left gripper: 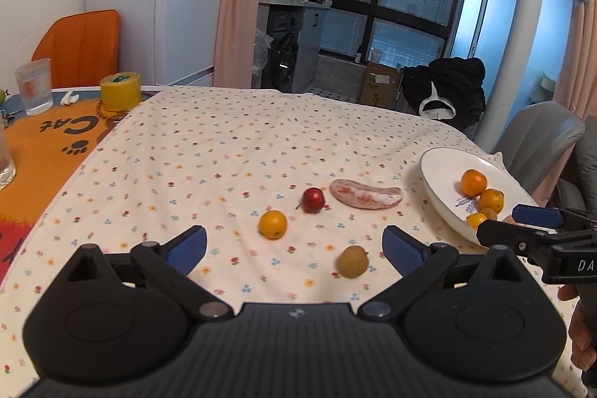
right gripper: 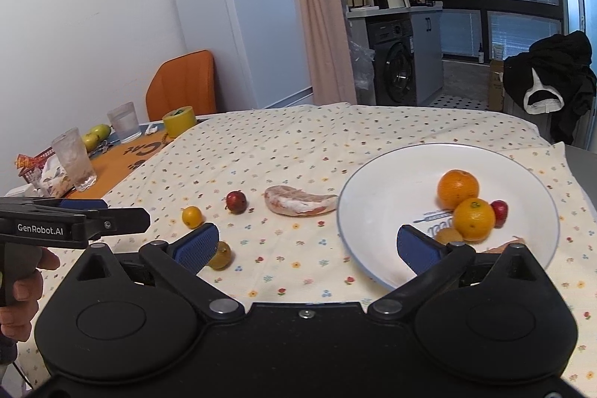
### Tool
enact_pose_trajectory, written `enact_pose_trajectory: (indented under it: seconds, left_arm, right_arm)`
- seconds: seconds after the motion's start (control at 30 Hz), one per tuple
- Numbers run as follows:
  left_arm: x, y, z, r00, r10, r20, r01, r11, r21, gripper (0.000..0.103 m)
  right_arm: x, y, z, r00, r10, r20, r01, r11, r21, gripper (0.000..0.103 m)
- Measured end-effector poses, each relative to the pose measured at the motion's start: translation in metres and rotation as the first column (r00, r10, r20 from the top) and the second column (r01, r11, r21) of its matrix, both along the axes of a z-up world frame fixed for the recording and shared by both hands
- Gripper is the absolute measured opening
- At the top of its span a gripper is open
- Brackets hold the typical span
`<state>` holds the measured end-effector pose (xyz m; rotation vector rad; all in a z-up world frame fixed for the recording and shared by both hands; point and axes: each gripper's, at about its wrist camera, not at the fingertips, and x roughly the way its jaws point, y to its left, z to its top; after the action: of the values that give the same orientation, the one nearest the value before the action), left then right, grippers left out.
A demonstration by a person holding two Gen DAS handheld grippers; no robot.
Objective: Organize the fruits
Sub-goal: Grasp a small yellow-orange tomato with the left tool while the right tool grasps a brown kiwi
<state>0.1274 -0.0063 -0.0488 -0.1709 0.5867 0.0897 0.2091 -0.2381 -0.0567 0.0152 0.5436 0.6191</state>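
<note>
- The left gripper [left gripper: 294,247] hangs over the flowered tablecloth [left gripper: 231,152] with its jaws spread wide and nothing between them.
- Seen from the left wrist, a brownish-green round fruit [left gripper: 353,261] lies just ahead of the gap, toward 1 o'clock, nearer the right blue pad [left gripper: 401,250].
- A small orange fruit [left gripper: 273,224] sits on the cloth at 11 o'clock, with a dark red fruit [left gripper: 312,199] just beyond it.
- A pale, pink-streaked oblong piece [left gripper: 365,198] lies at 1 o'clock past the red fruit, near the white plate [left gripper: 440,170] but apart from it.
- The right gripper [right gripper: 308,247] is also wide open and empty, its right pad [right gripper: 419,248] over the plate's near rim.
- On the plate in the right wrist view are 2 oranges, a larger orange [right gripper: 458,189] at the back and a nearer orange [right gripper: 474,219] touching it.
- A small red fruit [right gripper: 500,210] sits at 3 o'clock of the nearer orange, and a brownish fruit [right gripper: 449,236] at its 8 o'clock.
- Far off at 10 o'clock stand 2 glasses [right gripper: 74,159] and a yellow tape roll [right gripper: 179,121] on an orange mat [right gripper: 123,159].
</note>
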Motion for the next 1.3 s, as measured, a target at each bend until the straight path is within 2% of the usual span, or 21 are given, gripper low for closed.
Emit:
enact_pose_trajectory:
  seconds: [0.27, 0.33, 0.43, 0.73, 1.13, 1.3]
  left_arm:
    - [-0.002, 0.008, -0.006, 1.000, 0.003, 0.006, -0.003, 1.000, 0.000, 0.096]
    - [-0.003, 0.011, -0.008, 1.000, 0.004, 0.004, -0.004, 1.000, -0.004, 0.090]
    - [-0.002, 0.016, -0.012, 1.000, 0.012, -0.003, -0.012, 1.000, -0.013, 0.088]
    - [0.003, 0.029, -0.021, 1.000, 0.023, -0.018, -0.024, 0.999, -0.031, 0.069]
    - [0.014, 0.038, -0.031, 0.999, 0.020, -0.038, -0.022, 0.998, -0.054, 0.052]
    - [0.020, 0.039, -0.034, 0.999, 0.020, -0.047, -0.022, 0.998, -0.057, 0.051]
  right_arm:
    - [-0.003, 0.018, -0.005, 0.998, 0.056, -0.001, -0.056, 0.998, -0.006, 0.103]
    - [-0.003, 0.025, -0.006, 0.997, 0.076, -0.001, -0.076, 0.997, -0.019, 0.102]
    - [-0.003, 0.035, -0.009, 0.995, 0.097, -0.011, -0.098, 0.995, -0.027, 0.100]
    - [0.002, 0.058, -0.020, 0.988, 0.145, -0.048, -0.147, 0.988, -0.045, 0.088]
    - [0.010, 0.082, -0.029, 0.979, 0.190, -0.077, -0.196, 0.978, -0.071, 0.071]
    - [0.014, 0.092, -0.035, 0.973, 0.210, -0.093, -0.218, 0.973, -0.080, 0.059]
